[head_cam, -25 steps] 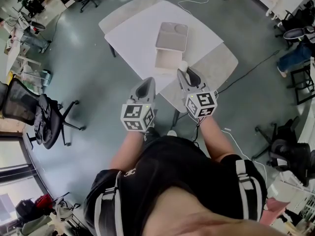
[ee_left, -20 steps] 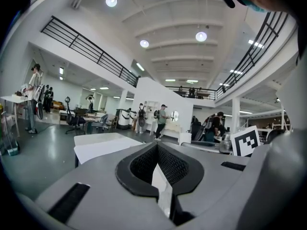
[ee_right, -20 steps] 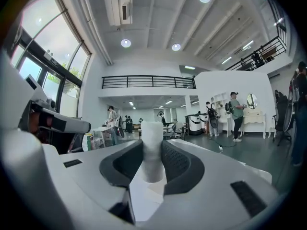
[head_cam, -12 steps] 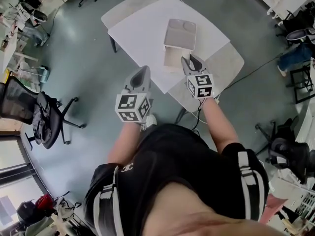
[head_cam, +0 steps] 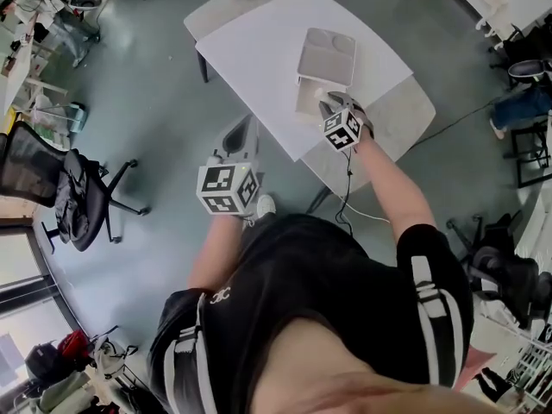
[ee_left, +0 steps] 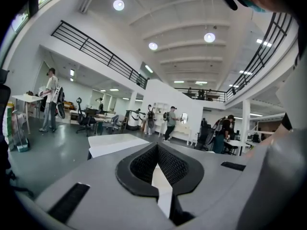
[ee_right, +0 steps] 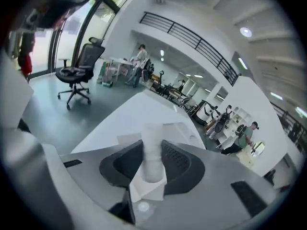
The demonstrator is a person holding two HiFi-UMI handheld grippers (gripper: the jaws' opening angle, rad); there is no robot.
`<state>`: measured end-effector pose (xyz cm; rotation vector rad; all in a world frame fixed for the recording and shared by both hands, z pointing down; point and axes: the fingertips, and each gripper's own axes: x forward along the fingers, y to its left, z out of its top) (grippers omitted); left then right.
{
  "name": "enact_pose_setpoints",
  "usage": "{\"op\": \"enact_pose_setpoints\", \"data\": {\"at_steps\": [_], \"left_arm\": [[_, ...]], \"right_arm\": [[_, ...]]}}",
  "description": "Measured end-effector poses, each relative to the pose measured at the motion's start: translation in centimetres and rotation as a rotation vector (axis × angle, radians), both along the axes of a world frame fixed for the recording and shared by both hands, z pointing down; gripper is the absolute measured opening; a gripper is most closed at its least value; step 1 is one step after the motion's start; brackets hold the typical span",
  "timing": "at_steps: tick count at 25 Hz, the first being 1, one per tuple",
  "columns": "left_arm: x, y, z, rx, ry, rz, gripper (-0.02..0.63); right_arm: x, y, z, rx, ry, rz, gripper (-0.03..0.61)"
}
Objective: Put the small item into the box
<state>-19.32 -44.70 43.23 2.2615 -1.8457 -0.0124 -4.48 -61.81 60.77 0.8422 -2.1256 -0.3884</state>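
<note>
The small item (ee_right: 152, 158), a stubby white tube shape, sits between the pads of my right gripper (head_cam: 332, 103), which are closed on it at a middling width, about as wide as the item is thick. Seen from above, that gripper hangs tilted downward right at the near edge of the open box (head_cam: 324, 57), whose lid lies back on the far side. From my own gripper view the box's pale walls show just behind and to either side of the item, so I judge this to be the carry coming to its end, with the drop not yet made. I cannot tell whether the item is already over the opening or just short of it. What the next move calls for, I think, is to bring the tip fully over the open compartment, low, then let the pads part. The box stands on the white table (head_cam: 259, 50). My left gripper (head_cam: 244, 136) hangs off the table's near edge, pads together, holding nothing.
</note>
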Motion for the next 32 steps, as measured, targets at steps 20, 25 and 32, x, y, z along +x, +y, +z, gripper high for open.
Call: {"op": "enact_pose_setpoints", "data": {"at_steps": [20,25,32], "left_arm": [[-3.2,1.9,2.8,-0.089,0.005,-0.079,0.012],[-3.8,1.4,2.9,-0.091,0.006,-0.069,0.012],[-2.1,-0.4,2.6,-0.078,0.008,-0.009,0.012]], "right_arm": [[0.9,-4.3,11.0,-0.262,0.423,-0.091,0.123],[-0.7,-4.4,9.4,-0.265,0.281,-0.098,0.195],[-0.1,-5.1,2.8,-0.22,0.025,0.028,0.03]]}}
